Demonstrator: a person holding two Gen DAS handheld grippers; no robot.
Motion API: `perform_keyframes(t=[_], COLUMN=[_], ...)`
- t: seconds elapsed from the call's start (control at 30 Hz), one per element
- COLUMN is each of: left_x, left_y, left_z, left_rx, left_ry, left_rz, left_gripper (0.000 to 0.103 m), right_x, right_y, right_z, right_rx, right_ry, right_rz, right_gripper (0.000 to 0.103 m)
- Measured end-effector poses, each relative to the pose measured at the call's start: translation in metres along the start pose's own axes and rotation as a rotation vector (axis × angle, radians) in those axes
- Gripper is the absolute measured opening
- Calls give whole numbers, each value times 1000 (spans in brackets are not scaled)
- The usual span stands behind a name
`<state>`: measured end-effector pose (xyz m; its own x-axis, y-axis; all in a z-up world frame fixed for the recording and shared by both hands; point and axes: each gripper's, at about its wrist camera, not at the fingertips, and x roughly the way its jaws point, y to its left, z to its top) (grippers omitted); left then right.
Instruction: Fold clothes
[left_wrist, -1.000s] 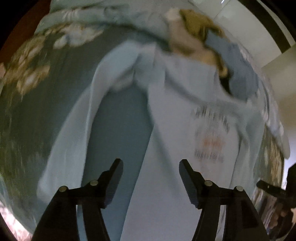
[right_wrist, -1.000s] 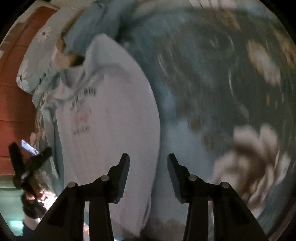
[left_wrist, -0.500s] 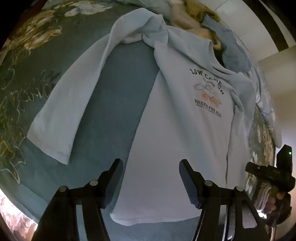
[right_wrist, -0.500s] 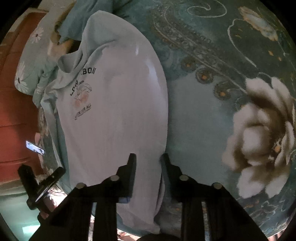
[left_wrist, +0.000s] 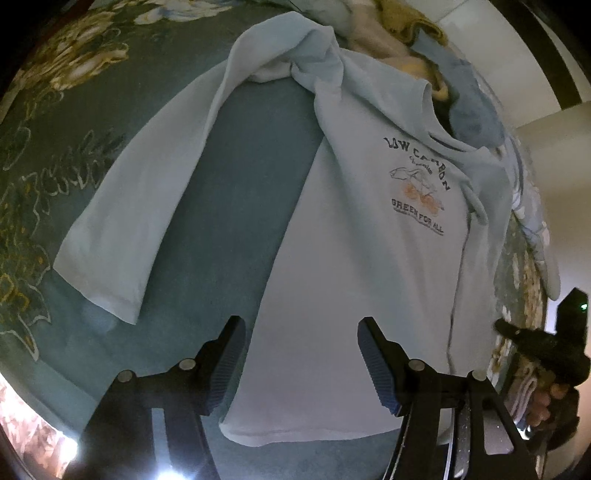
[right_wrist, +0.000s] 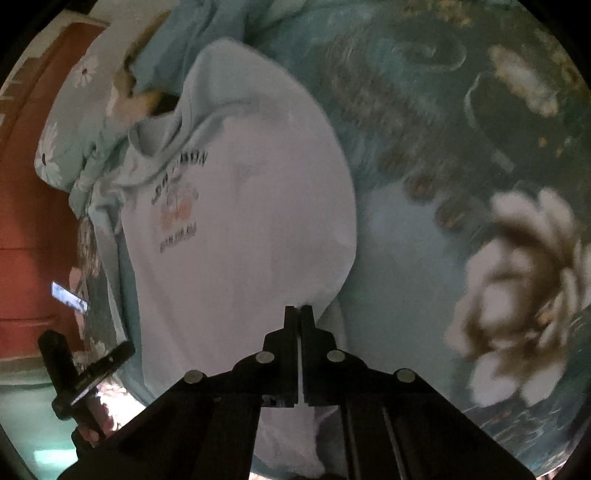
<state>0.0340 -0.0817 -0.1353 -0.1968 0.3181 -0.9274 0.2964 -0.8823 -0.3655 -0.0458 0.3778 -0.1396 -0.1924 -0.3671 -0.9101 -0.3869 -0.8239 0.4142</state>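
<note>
A pale blue long-sleeved shirt (left_wrist: 351, 258) with a printed chest logo lies face up on a teal flowered bedspread (left_wrist: 240, 166). Its left sleeve (left_wrist: 147, 206) stretches out towards the near left. My left gripper (left_wrist: 301, 354) hovers open above the shirt's bottom hem, with nothing between its fingers. In the right wrist view the same shirt (right_wrist: 240, 229) fills the left half. My right gripper (right_wrist: 299, 312) is shut on the shirt's side edge near the hem, and the cloth bunches at its tips.
A heap of other clothes (left_wrist: 406, 44) lies beyond the collar, near a pale wall (left_wrist: 498, 55). A person's hand holds the right gripper (left_wrist: 546, 354) at the bed's edge. Reddish wood (right_wrist: 26, 221) borders the bed. Flowered bedspread (right_wrist: 424, 240) lies bare beside the shirt.
My right gripper's jaws have closed from apart to shut on the shirt's side edge. The left view went from blurred to steady, its gripper still open over the hem.
</note>
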Motion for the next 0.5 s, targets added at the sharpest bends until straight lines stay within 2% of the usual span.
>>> perform_keyframes(t=[0.07,0.23,0.33,0.5], left_x=[-1,-3,-2,0], left_y=[1,7,6,-1], left_z=[0,3,6,9], left_rx=[-2,-23,-28,-15], left_ry=[2,3,6,20], left_rz=[4,25,41,56], left_gripper=[67,67,67,67], right_x=[-18,-70,-97,-97], right_y=[-6,-31,-47,-55], right_z=[13,52,79,104], right_rx=[-12,-24,-11,-16], right_ry=[-55,-195,-274,-310], right_rz=[-53,-272,-363,-424], right_gripper=[1,1,1,1])
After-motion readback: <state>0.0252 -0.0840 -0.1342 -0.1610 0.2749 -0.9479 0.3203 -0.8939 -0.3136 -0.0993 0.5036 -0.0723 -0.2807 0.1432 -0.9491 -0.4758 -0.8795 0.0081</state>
